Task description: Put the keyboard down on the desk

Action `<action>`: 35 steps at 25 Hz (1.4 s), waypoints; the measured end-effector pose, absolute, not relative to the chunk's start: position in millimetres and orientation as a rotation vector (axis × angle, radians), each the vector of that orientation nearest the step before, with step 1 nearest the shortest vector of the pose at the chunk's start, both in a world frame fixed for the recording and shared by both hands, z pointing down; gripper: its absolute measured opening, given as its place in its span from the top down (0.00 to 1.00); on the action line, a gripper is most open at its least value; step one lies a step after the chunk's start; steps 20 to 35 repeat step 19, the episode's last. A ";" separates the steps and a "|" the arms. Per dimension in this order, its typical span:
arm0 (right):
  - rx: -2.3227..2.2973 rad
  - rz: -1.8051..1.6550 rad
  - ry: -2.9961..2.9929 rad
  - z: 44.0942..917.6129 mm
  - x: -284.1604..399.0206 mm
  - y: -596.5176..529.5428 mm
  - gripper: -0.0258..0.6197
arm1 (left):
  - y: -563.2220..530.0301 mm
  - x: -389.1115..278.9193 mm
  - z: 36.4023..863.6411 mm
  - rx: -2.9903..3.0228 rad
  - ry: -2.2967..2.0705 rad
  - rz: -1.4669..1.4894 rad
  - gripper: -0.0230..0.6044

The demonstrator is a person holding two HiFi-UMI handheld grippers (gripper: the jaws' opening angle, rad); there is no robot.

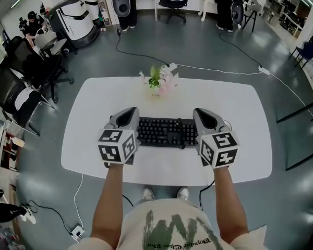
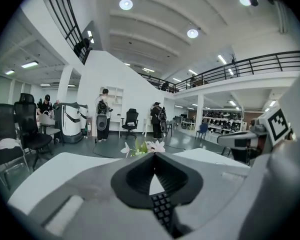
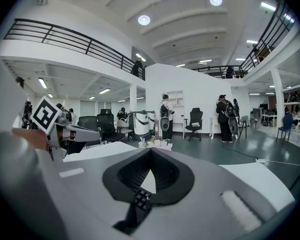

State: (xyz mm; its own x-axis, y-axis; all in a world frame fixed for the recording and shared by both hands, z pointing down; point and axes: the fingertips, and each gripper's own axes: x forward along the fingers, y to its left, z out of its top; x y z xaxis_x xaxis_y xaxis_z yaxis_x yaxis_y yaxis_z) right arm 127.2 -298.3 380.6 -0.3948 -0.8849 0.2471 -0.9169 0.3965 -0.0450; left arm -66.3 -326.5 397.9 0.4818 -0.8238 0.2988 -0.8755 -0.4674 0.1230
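Observation:
A black keyboard (image 1: 164,132) lies crosswise over the white desk (image 1: 88,139), between my two grippers. My left gripper (image 1: 126,114) covers its left end and my right gripper (image 1: 206,116) covers its right end. In the left gripper view the jaws (image 2: 152,153) meet at their tips, and a strip of the keyboard's keys (image 2: 162,209) shows in the slit between them. The right gripper view shows the same: tips (image 3: 151,149) together, keys (image 3: 140,199) pinched lower down. I cannot tell whether the keyboard rests on the desk or hangs just above it.
A small pot of flowers (image 1: 159,79) stands at the desk's far edge, behind the keyboard. Black office chairs (image 1: 21,87) crowd the left side, and cables (image 1: 214,69) run over the floor beyond. People and machines stand far off across the hall.

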 end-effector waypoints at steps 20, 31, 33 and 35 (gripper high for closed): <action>1.604 0.263 -2.468 380.4 125.5 -296.5 0.96 | -325.8 -65.9 399.8 2.460 -1.442 0.281 0.96; 1.604 0.263 -2.468 380.4 125.5 -296.5 0.96 | -325.8 -65.9 399.8 2.460 -1.442 0.281 0.96; 1.604 0.263 -2.468 380.4 125.5 -296.5 0.96 | -325.8 -65.9 399.8 2.460 -1.442 0.281 0.96; 1.604 0.263 -2.468 380.4 125.5 -296.5 0.96 | -325.8 -65.9 399.8 2.460 -1.442 0.281 0.96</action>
